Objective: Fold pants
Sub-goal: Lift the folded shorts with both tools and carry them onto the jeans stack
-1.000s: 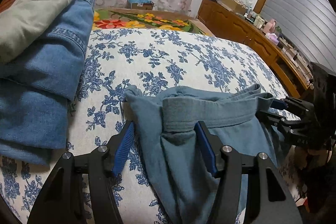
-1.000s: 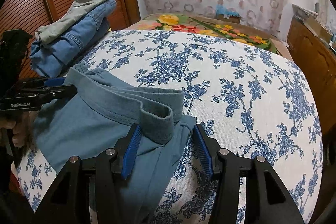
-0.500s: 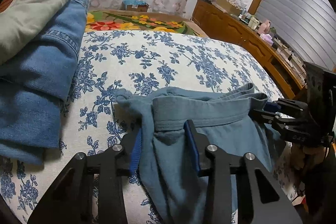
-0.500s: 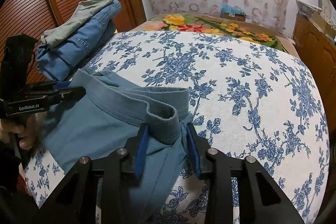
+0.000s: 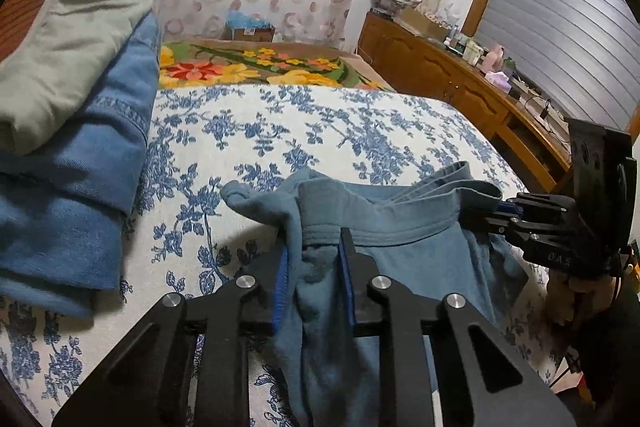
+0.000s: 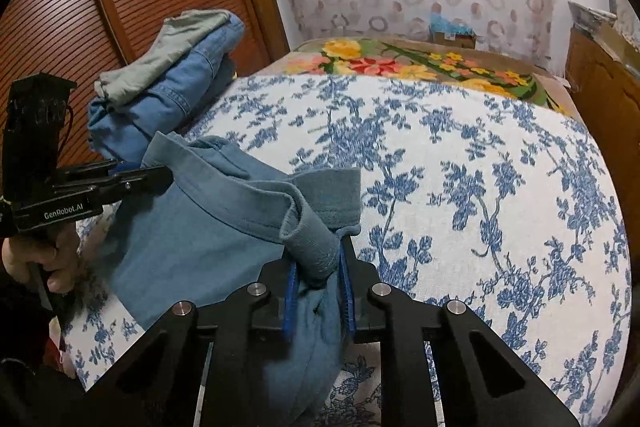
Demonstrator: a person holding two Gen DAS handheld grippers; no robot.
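The soft blue-grey cotton pants lie at the near edge of the blue-floral bed. The left gripper and right gripper each have jaws clamped on a waistband end, likely to keep it taut for folding.

Dim indoor light, fisheye-warped edges

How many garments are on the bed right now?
3: blue pants held at the near edge, folded jeans at the left side, grey-green garment on the jeans. More may be hidden underneath.
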